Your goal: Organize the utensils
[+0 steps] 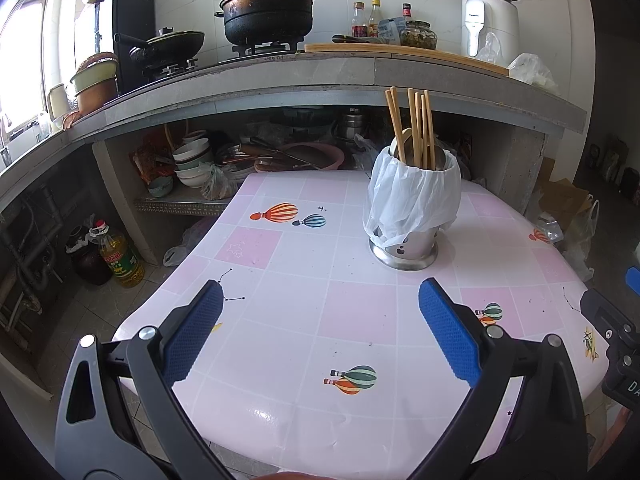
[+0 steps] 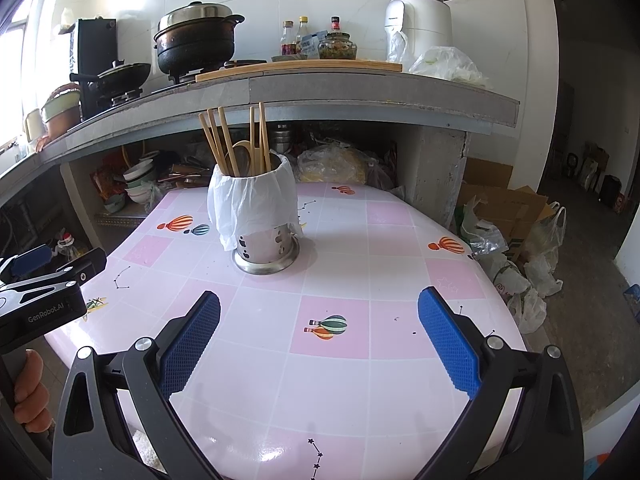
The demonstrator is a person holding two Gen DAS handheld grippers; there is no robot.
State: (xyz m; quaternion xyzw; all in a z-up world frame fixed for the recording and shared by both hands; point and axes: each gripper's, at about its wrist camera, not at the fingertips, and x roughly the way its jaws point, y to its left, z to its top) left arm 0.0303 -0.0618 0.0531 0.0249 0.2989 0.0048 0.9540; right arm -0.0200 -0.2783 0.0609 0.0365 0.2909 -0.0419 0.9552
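A steel utensil holder (image 1: 404, 250) (image 2: 266, 250) draped with a white plastic bag stands upright on the pink table (image 1: 300, 320) (image 2: 360, 380). Several wooden chopsticks (image 1: 416, 128) (image 2: 222, 140) and a spoon (image 2: 242, 156) stick up out of it. My left gripper (image 1: 320, 300) hovers open over the near part of the table, with the holder ahead and to its right. My right gripper (image 2: 320, 308) is also open and empty, the holder ahead and slightly left. The left gripper's body (image 2: 44, 292) shows at the left edge of the right wrist view.
Behind the table runs a concrete counter (image 1: 280, 76) with a black pot (image 1: 268, 12), a pan (image 1: 168, 46), bottles and a white appliance (image 1: 488, 20). Bowls and pans fill the shelf beneath. An oil bottle (image 1: 120, 260) stands on the floor left; bags and cardboard (image 2: 516, 220) lie right.
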